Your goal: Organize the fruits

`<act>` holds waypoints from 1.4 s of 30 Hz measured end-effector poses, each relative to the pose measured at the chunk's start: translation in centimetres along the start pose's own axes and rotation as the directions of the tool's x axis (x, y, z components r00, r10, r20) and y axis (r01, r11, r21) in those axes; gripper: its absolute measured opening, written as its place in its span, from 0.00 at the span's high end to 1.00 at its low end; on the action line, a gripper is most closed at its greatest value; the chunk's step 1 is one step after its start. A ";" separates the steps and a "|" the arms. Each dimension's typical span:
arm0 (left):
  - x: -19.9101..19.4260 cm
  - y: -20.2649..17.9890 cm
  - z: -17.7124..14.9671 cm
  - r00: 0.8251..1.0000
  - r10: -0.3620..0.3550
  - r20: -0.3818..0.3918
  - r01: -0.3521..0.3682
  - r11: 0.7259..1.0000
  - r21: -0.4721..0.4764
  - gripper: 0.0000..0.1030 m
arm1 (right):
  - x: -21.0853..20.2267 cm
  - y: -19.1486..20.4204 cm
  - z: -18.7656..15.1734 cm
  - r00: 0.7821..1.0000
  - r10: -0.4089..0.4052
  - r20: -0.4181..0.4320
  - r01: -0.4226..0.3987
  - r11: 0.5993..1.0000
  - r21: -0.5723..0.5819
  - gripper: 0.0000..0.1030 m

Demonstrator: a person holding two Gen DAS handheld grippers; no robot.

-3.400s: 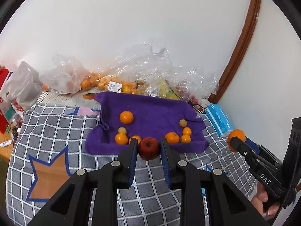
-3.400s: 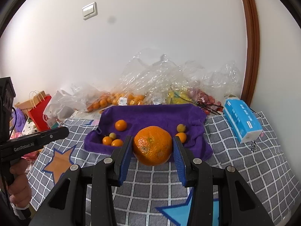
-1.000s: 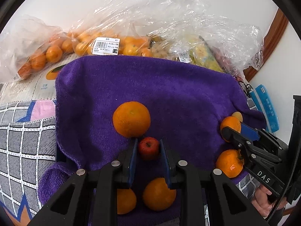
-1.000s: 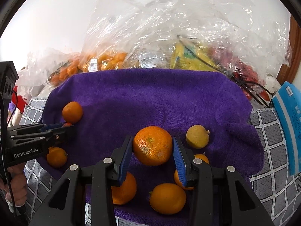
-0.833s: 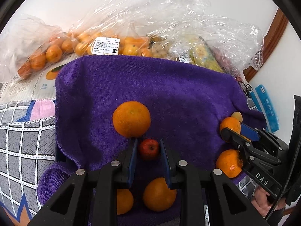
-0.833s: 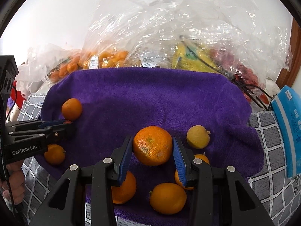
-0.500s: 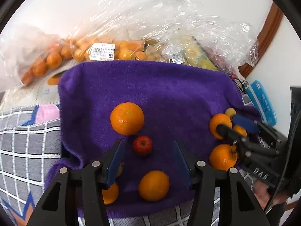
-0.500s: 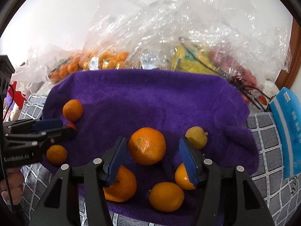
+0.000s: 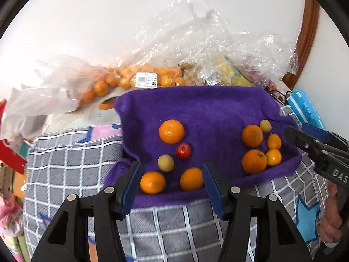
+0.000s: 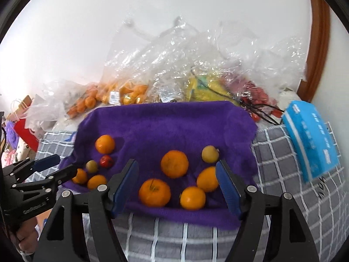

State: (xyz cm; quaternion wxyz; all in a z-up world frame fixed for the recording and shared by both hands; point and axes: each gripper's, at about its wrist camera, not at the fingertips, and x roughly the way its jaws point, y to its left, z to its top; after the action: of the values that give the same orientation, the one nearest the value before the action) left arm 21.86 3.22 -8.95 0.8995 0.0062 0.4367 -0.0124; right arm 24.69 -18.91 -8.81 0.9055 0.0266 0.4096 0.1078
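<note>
The left gripper is seen over the near edge of a purple towel, its jaws opening and gripping nothing; two oranges lie on the towel in the gap framed by its blue pads. The right gripper is likewise held above the towel's near edge, its jaws opening, empty, with several fruits lying below and between them but untouched.

On the towel's left part, a small red apple is set just below a large orange. A pale yellow-green fruit lies beside the apple, and two more oranges are placed nearer the edge.

On the right part, a large orange is set well clear of the pads, with a pale fruit to its right. Another large orange and two smaller ones lie nearer the edge.

The towel is spread on a grey checked cloth. Behind it, clear plastic bags of fruit are piled against a white wall. A blue tissue pack is seen to the right of the towel. Part of a hand is visible on the right gripper's handle in the left view.
</note>
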 end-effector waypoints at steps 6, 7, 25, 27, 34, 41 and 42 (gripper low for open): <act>-4.9 -1.6 -1.8 0.998 -0.010 0.066 0.007 0.999 0.045 0.47 | -5.3 0.9 -1.9 0.996 -0.079 0.045 0.079 0.997 0.011 0.29; -5.7 -1.9 -2.2 0.997 -0.015 0.075 0.011 0.999 0.048 0.47 | -6.4 1.1 -2.3 0.995 -0.086 0.058 0.086 0.996 0.009 0.27; -16.4 -4.2 -9.6 0.959 -0.038 0.279 0.041 0.999 -0.006 0.16 | -18.7 2.1 -10.8 0.968 -0.118 0.222 0.113 0.993 0.032 0.00; -17.0 -4.5 -10.3 0.957 -0.040 0.287 0.043 0.999 -0.003 0.16 | -19.4 2.1 -11.6 0.964 -0.133 0.232 0.130 0.991 0.026 0.00; -18.5 -4.8 -12.6 0.951 -0.045 0.306 0.054 0.998 -0.020 0.16 | -21.1 2.2 -13.9 0.960 -0.150 0.237 0.149 0.989 0.019 0.00; -19.3 -5.5 -13.5 0.947 -0.049 0.316 0.057 0.998 -0.017 0.16 | -21.6 1.9 -15.1 0.960 -0.147 0.237 0.145 0.989 0.027 0.00; -19.2 -5.5 -13.5 0.948 -0.050 0.314 0.059 0.998 -0.017 0.16 | -21.6 1.9 -15.1 0.961 -0.147 0.236 0.144 0.989 0.030 0.00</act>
State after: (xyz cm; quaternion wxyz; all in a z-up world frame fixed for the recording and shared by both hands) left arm -0.78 -1.64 -2.20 0.9567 -0.0198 0.2886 -0.0324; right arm -0.78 -22.38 -2.72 0.9533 0.0149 0.2997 0.0347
